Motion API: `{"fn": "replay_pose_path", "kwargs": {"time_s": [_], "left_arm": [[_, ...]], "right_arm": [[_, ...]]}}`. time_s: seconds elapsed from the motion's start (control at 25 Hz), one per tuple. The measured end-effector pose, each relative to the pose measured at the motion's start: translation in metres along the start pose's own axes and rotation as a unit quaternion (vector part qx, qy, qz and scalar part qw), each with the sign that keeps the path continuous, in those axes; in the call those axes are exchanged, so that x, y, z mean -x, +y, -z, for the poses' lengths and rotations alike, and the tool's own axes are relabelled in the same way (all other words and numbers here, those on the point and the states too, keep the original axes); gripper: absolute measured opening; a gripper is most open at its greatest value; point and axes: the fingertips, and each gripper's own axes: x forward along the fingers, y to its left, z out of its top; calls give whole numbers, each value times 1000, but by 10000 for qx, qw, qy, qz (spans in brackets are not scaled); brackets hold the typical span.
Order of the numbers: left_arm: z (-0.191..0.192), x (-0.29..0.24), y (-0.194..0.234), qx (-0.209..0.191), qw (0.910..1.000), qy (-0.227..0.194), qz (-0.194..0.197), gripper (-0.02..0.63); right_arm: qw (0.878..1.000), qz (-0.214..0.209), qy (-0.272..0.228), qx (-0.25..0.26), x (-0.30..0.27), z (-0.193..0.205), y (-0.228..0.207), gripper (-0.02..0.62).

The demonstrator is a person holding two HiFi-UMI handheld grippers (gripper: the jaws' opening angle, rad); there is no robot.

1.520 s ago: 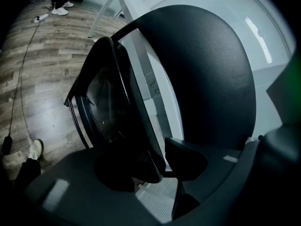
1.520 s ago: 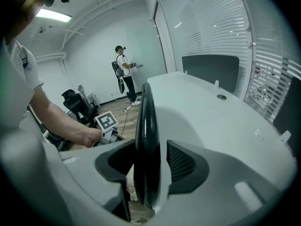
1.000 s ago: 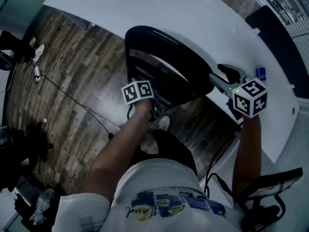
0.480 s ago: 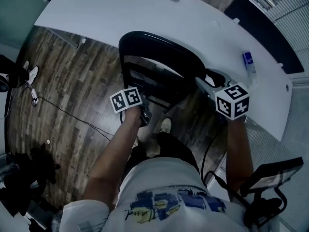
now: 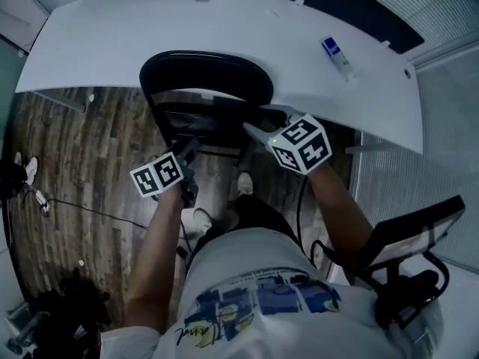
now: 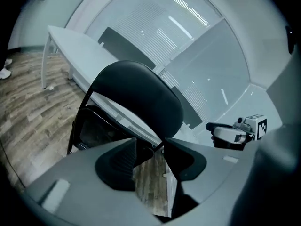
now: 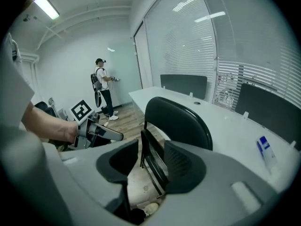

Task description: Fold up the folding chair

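Head view: black chair (image 5: pixel 206 73) stands on the wood floor (image 5: pixel 82 140), its backrest (image 5: pixel 224 69) at the edge of the white tabletop (image 5: pixel 112 43). The left tool (image 5: pixel 190 149) sits near the chair's left front and the right tool (image 5: pixel 254 126) reaches in at its right side. The two tools flank the seat (image 5: pixel 196 117).

Left gripper view: the left tool (image 6: pixel 159 149) has its jaws spread, with only floor showing in the gap. The chair (image 6: pixel 141 98) lies just beyond the tips and no pad touches it.

Right gripper view: the right tool (image 7: pixel 153 157) has just been closing its jaws, yet they stand apart. The chair's frame tube (image 7: pixel 142 147) and tilted seat edge show in the gap, with no pad seen pressing on them. A person (image 7: pixel 101 86) stands well behind.

Handling, as a judgement: the tube frame looks rigid and moderately heavy, so it should swing about its hinges as one stiff piece without flexing. The glossy seat and backrest are probably slick and too broad for the jaws. The narrow side tube, or the seat's front edge, offers the surer hold, one tool steadying the back while the other lifts the seat. The hinge region can trap a jaw as the frame closes.
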Motion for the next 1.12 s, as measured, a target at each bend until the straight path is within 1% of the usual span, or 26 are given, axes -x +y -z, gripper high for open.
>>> {"fn": "replay_pose_path", "kwargs": {"time_s": [0.08, 0.24, 0.36, 0.44, 0.52, 0.68, 0.76, 0.84, 0.92, 1.0, 1.12], "left_arm": [[4, 25, -9, -322, 9994, 40, 89, 179], [10, 63, -24, -1015, 9947, 49, 129, 151], [15, 80, -35, -1334, 9907, 65, 258, 119], [19, 92, -43, -1476, 9884, 61, 359, 70], [23, 105, -49, -1622, 9858, 71, 438, 11], [36, 133, -57, -2096, 9758, 252, 564, 5], [43, 147, -60, -2155, 9733, 312, 731, 5], [50, 163, -63, -2031, 9738, 296, 977, 5], [57, 177, -62, -1983, 9730, 305, 1137, 5], [66, 192, -59, -2048, 9704, 356, 1232, 5], [85, 228, -54, -2233, 9648, 422, 1321, 5]], "right_arm": [[10000, 54, 7, -2, 12, 5, 23, 165], [9998, 199, -26, -66, 34, 23, 55, 98], [9993, 327, -96, -158, 43, 36, 68, 47], [9988, 424, -135, -206, 49, 42, 77, 9], [9984, 484, -147, -238, 55, 47, 88, 3], [9979, 571, -166, -252, 65, 56, 115, 3], [9975, 620, -195, -271, 69, 61, 128, 3], [9970, 699, -223, -256, 74, 66, 141, 3], [9961, 786, -270, -297, 79, 71, 152, 3], [9949, 897, -304, -342, 86, 77, 168, 3], [9930, 1099, -307, -318, 103, 84, 206, 3]]}}
